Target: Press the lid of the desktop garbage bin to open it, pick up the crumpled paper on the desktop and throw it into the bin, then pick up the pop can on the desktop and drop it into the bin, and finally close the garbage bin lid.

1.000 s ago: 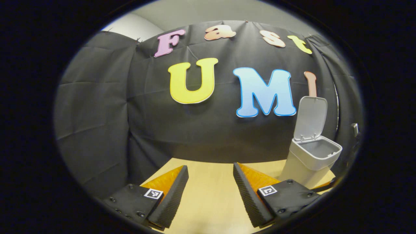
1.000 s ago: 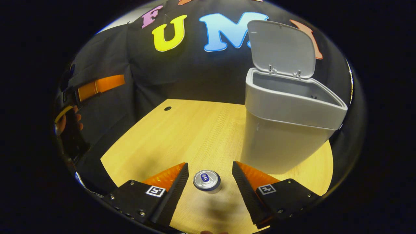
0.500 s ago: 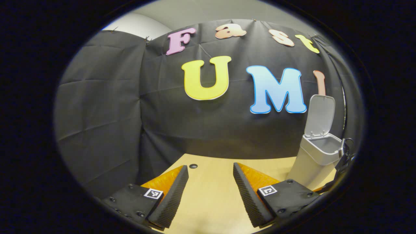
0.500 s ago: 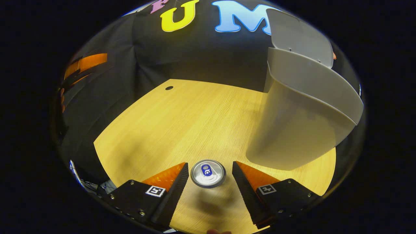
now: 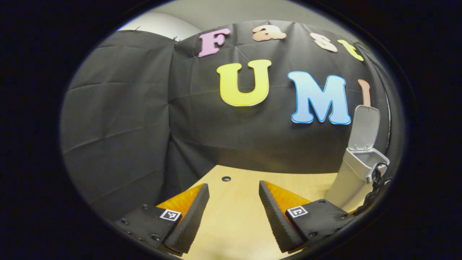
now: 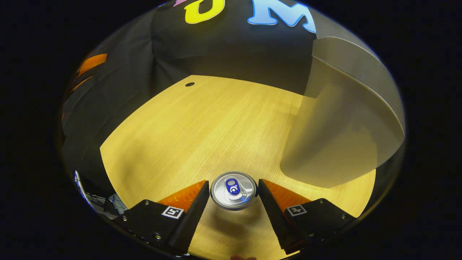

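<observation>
Desk: we see a light wooden desktop (image 6: 202, 130) in the right gripper view and again (image 5: 234, 216) in the left gripper view; we take the garbage bin as our landmark for every place below.
Garbage bin: the pale grey bin (image 6: 343, 144) stands upright on the desk in the right gripper view, its wide rim band above a tapering body. In the left gripper view we see the bin (image 5: 352, 178) at the far right, on the desk.
Lid: in the left gripper view the lid (image 5: 365, 128) stands raised at the back of the bin, so the bin's mouth is open. We cannot see into the bin.
Right gripper: the right gripper (image 6: 234, 191) sits low over the desk, just left of the bin's base. Its fingers are spread, one on each side of the can. The right-hand finger looks to be at the can's rim; the left-hand one stands slightly off it. We cannot tell whether either presses.
Left gripper: the left gripper (image 5: 234, 209) hangs above the desk well to the left of the bin, fingers apart, bare desk between them.
Pop can: the can (image 6: 234, 190) stands upright on the desk near the bin's foot, left of it, its silver top and blue tab facing us.
Cable hole: a small dark round hole (image 6: 189, 84) lies in the desk far left of the bin, near the wall; we see it again (image 5: 226, 178) in the left gripper view.
</observation>
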`<state>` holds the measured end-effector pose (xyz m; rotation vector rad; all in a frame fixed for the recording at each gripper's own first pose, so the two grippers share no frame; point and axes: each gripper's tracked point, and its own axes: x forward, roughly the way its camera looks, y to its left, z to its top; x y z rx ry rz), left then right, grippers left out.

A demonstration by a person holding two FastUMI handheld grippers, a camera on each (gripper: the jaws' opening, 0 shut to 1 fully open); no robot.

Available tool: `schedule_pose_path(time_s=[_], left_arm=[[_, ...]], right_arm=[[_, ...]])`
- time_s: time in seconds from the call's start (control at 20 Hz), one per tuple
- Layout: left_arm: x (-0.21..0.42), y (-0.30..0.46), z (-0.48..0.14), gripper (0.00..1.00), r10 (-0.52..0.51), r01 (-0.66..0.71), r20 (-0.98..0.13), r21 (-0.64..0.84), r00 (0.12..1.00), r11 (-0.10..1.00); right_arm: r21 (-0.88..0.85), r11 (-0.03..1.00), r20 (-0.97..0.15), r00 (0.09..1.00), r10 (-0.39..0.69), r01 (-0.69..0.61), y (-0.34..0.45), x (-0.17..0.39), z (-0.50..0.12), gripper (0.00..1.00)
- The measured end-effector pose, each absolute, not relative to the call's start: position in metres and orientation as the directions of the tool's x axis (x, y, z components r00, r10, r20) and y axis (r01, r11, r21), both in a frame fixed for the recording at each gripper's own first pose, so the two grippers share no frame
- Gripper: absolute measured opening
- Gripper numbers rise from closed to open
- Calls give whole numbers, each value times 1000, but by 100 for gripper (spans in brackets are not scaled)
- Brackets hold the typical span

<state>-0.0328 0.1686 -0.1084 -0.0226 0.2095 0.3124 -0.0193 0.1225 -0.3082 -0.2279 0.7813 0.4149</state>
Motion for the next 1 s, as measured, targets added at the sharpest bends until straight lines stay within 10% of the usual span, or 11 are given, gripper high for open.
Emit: schedule_pose_path(time_s=[1.0], left_arm=[[-13,148,-109,91,226,-232,-213,0,951,973]], right_arm=[[-92,896,-500,799,335,-434,147,8,-187,84]])
